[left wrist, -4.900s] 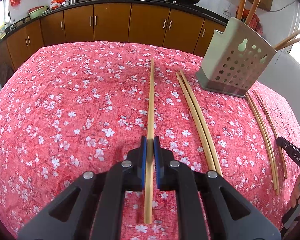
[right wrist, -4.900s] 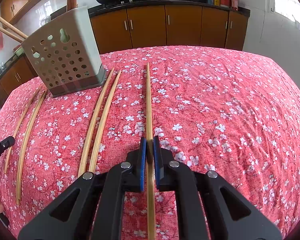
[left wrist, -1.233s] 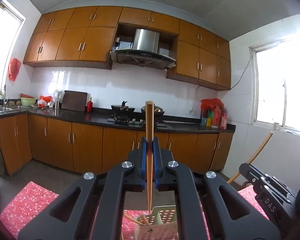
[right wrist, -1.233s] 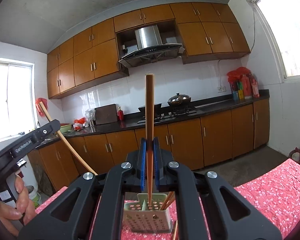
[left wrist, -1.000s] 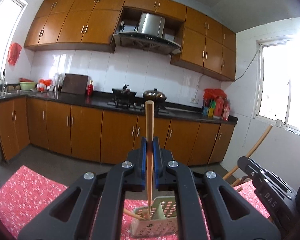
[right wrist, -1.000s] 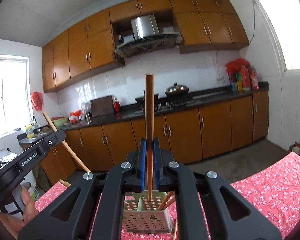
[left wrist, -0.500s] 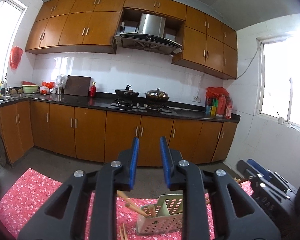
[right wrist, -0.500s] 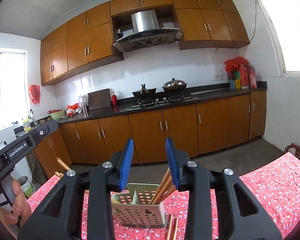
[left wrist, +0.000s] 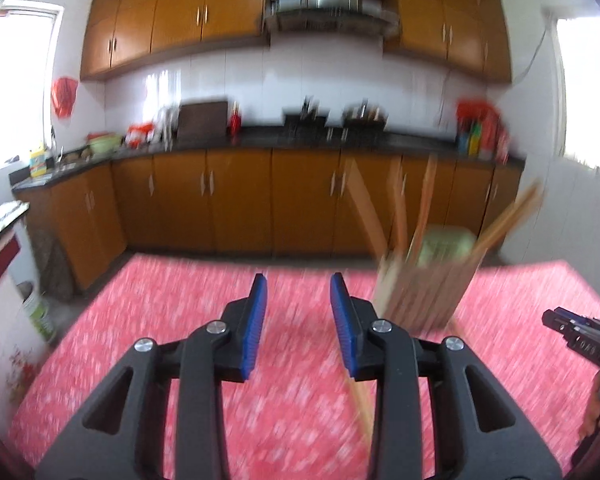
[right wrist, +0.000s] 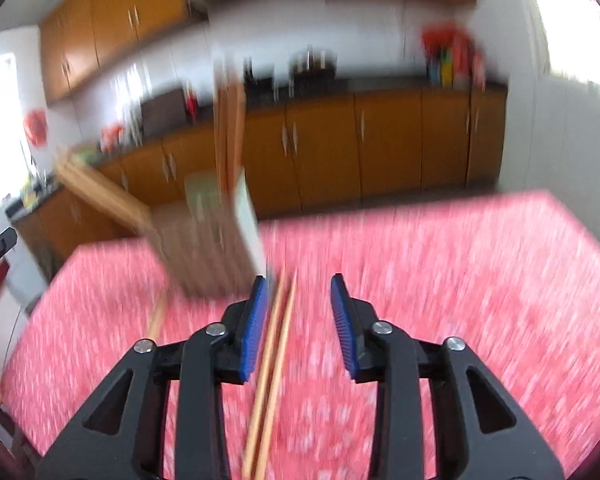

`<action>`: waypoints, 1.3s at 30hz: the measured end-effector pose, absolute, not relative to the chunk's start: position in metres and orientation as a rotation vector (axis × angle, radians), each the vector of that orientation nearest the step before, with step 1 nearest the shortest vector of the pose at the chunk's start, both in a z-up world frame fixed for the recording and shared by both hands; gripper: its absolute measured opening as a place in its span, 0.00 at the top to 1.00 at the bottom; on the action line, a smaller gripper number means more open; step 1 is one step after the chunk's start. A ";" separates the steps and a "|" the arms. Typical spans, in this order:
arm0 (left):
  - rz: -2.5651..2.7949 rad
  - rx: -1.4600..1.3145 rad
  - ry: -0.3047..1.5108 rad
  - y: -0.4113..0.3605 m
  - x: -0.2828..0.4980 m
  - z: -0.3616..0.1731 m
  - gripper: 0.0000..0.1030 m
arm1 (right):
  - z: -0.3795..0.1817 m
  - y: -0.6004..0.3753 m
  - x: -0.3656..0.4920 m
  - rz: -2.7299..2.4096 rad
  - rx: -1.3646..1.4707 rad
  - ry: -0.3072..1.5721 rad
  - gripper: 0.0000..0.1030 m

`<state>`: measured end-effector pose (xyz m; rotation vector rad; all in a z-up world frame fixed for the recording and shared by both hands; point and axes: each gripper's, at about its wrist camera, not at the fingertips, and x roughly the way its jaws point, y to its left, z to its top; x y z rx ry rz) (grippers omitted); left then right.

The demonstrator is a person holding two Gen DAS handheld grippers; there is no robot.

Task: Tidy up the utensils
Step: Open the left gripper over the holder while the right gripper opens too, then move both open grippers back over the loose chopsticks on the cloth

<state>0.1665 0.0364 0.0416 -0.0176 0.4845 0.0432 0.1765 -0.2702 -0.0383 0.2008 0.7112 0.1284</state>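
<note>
Several chopsticks already stand in the perforated holder (left wrist: 432,276) on the red floral tablecloth (right wrist: 460,280) — part of the job looks done. The left gripper (left wrist: 296,320) is empty, its jaws opening, and the right gripper (right wrist: 298,320), jaws closing on nothing yet, hangs over a loose pair of chopsticks (right wrist: 274,360) beside the holder. At least that pair is left — the blur hides finer detail.

Red floral-clothed table (right wrist: 480,280) bears a utensil holder (right wrist: 208,248) and loose chopsticks (right wrist: 276,344).

Left gripper (left wrist: 296,320) jaws apart, opening; right gripper (right wrist: 298,320) jaws apart, closing (both empty, angled downward).
</note>
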 end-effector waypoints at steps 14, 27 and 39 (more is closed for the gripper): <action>-0.046 -0.116 0.769 0.033 0.162 -0.049 0.68 | -0.116 -0.232 0.180 0.169 0.129 0.916 0.84; -0.167 -0.116 0.897 -0.005 0.181 -0.081 0.82 | -0.116 -0.270 0.190 0.023 0.159 0.903 0.93; -0.116 -0.047 0.949 -0.014 0.194 -0.099 0.89 | -0.115 -0.269 0.189 0.024 0.128 0.900 0.93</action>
